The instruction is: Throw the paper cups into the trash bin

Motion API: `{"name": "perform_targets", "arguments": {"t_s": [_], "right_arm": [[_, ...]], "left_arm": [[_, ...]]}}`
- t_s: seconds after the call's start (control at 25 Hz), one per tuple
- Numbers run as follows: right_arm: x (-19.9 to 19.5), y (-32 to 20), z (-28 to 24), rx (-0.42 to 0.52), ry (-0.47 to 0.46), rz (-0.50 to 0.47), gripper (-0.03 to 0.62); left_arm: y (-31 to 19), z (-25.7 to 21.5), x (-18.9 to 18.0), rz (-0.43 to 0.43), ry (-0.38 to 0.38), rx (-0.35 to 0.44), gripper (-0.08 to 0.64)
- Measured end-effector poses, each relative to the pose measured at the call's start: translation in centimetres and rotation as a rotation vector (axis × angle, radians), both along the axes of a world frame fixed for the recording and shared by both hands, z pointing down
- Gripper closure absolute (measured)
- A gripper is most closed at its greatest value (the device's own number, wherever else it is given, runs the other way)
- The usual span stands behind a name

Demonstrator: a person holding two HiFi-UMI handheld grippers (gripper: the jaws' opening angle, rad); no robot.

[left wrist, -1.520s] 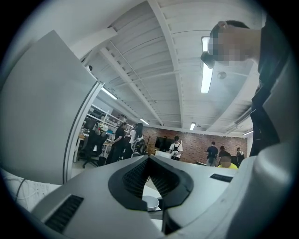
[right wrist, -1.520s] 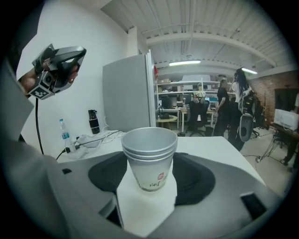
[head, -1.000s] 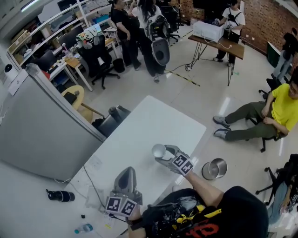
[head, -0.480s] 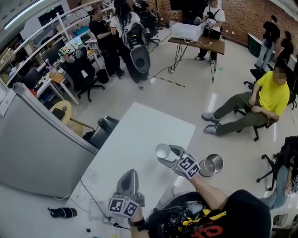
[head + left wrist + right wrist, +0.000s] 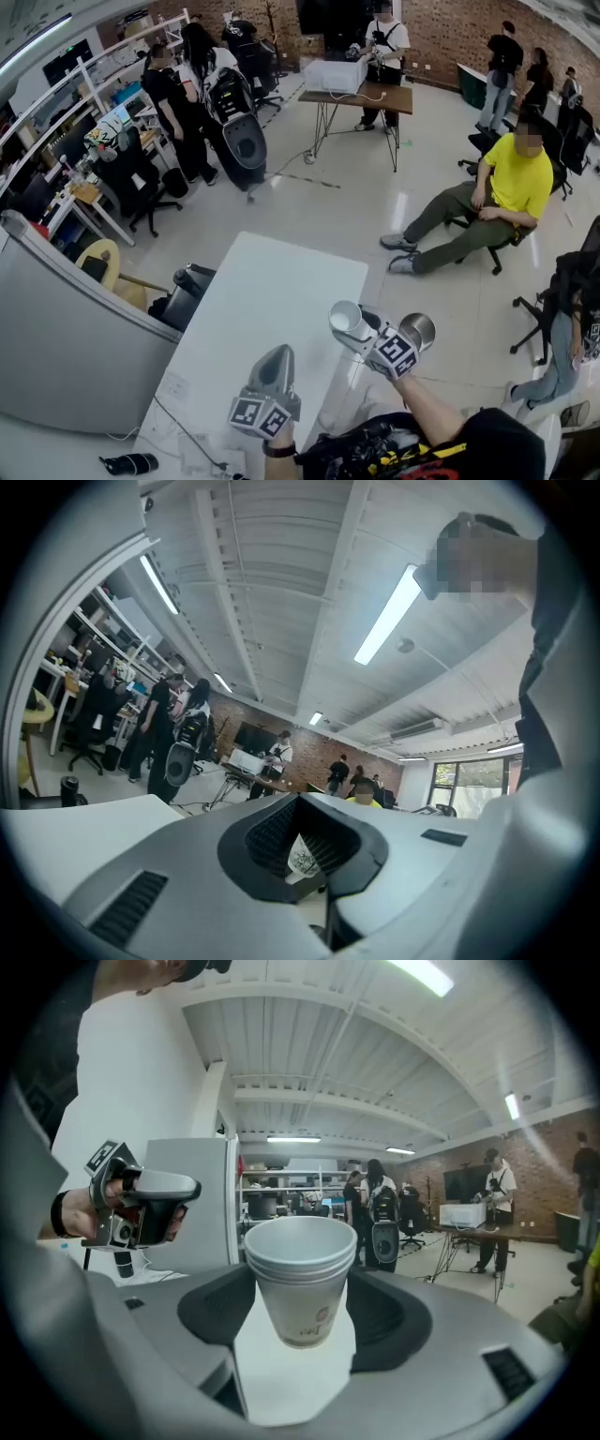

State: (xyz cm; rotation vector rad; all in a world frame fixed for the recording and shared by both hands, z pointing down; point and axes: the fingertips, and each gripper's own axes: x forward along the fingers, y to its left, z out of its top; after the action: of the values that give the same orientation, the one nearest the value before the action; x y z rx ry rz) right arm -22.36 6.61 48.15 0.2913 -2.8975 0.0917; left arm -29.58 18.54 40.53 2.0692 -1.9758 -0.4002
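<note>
- Now the right tongs (image 5: 354,325) stand wide, clamped on a nested stack of paper cups (image 5: 345,318), mouth up.
- Cups are held in the air at the right edge of the worktop (image 5: 272,291), near the steel trash bin (image 5: 422,324) on the floor beside that edge.
- Left tongs (image 5: 277,354) hang over the near edge, tips together, gripping nothing.

Left gripper (image 5: 305,834): its grey jaws fill the lower frame, drawn close, with only a narrow hollow left between the dark ribbed pads (image 5: 266,843).
Paper cup (image 5: 302,860): white with a dark print; a sliver shows in that hollow. Contact with the pads cannot be told.
White table (image 5: 75,825): left of the left gripper.
Standing people (image 5: 155,726): far off, up-left of the left gripper.
Brick wall (image 5: 314,752): far behind, just above the left gripper.
Strip light (image 5: 389,611): high above the left gripper.
</note>
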Motion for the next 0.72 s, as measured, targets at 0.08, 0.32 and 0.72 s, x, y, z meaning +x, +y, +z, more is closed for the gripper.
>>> {"name": "perform_targets", "arguments": {"t_s": [0.08,0.32,0.72], "right_arm": [[2.0,-1.4,0.1,0.018,0.005,0.050,0.275],[9.8,-5.8,-1.0,0.032,-0.040,0.213,0.275],[19.2,-12.7,-4.2,0.044,-0.149,0.422,0.275]], "left_arm": [[-2.2,-0.3,1.5,0.058,-0.006,0.006,0.558],[-10.0,-4.0,8.4,0.249,-0.112,0.056,0.557],[-18.4,-7.0,17.2,0.413,-0.217,0.074,0.558]]}}
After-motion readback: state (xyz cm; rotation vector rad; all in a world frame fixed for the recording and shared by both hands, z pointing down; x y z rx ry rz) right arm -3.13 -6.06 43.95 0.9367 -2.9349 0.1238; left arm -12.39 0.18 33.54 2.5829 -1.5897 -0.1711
